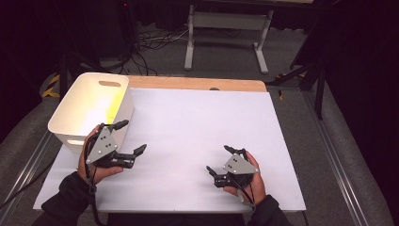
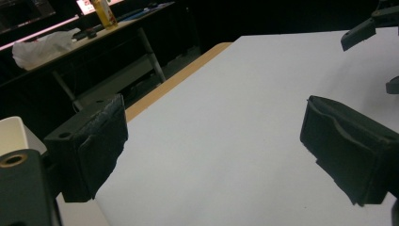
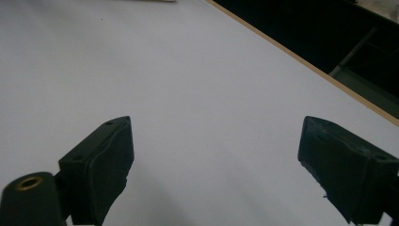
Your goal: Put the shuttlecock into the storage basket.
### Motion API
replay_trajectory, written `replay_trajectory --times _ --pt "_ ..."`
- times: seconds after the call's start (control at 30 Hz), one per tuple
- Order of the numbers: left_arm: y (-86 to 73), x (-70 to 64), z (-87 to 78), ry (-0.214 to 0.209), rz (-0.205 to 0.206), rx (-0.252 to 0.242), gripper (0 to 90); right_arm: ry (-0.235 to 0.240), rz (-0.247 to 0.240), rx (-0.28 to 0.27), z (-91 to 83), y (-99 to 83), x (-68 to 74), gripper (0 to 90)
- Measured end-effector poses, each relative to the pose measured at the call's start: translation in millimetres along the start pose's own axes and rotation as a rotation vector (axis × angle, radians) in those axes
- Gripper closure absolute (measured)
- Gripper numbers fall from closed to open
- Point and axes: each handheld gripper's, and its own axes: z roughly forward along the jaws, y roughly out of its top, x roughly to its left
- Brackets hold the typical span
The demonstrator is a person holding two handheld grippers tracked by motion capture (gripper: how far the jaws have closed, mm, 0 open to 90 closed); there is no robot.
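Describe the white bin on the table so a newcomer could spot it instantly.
Start at the white-topped table and go to its far left corner, just beyond the left tongs. There stands the white bin, an open-topped plastic tub with slot handles. It is the one container on the table, and it overhangs the left edge.

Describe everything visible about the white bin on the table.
The white plastic bin is a deep, rounded-corner rectangular tub with a slot handle cut near the rim of each short wall. It stands upright and looks empty, at the far left corner of the white-covered table. The open left gripper is beside its near wall; contact cannot be judged.
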Motion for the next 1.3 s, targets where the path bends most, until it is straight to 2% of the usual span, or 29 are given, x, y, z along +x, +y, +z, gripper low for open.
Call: replay_trajectory --times 0.27,0.37,0.47,0.57,0.8,0.87,1.1,1.23,1.3 --pt "-5.3 -10.1 1.3 -0.024 0.015 -0.006 8.6 0.007 -0.002 0.0 0.3 0.3 1.1 11.9" --pt "-8.1 -12.8 1.3 -0.038 0.001 -0.012 8.4 0.009 -0.002 0.001 0.3 0.4 1.6 11.8" --pt "-10.9 -16.5 2.5 -0.049 0.017 -0.01 8.5 0.009 -0.001 -0.001 0.1 0.7 1.9 11.8" --pt "-14.3 -20.0 5.0 -0.076 0.009 -0.013 8.5 0.01 -0.003 -0.002 0.0 1.2 2.4 11.8" --pt "-18.4 -28.7 12.4 -0.102 0.025 -0.006 8.3 0.011 -0.004 -0.004 -0.5 1.5 2.8 11.5" --pt "-21.5 -32.4 14.0 -0.128 0.027 -0.012 8.1 0.014 -0.004 -0.005 -0.5 1.7 3.2 11.5" --pt "-26.9 -39.8 14.1 -0.151 0.046 0.002 6.4 0.02 -0.009 -0.014 -2.1 3.7 5.3 11.5" --pt "-31.2 -42.4 13.8 -0.165 0.043 0.011 5.5 0.03 -0.009 -0.01 -2.2 4.4 6.2 11.3" --pt "-34.2 -44.4 13.3 -0.174 0.06 0.024 5.5 0.034 -0.013 -0.008 -2.9 4.9 7.4 10.8"
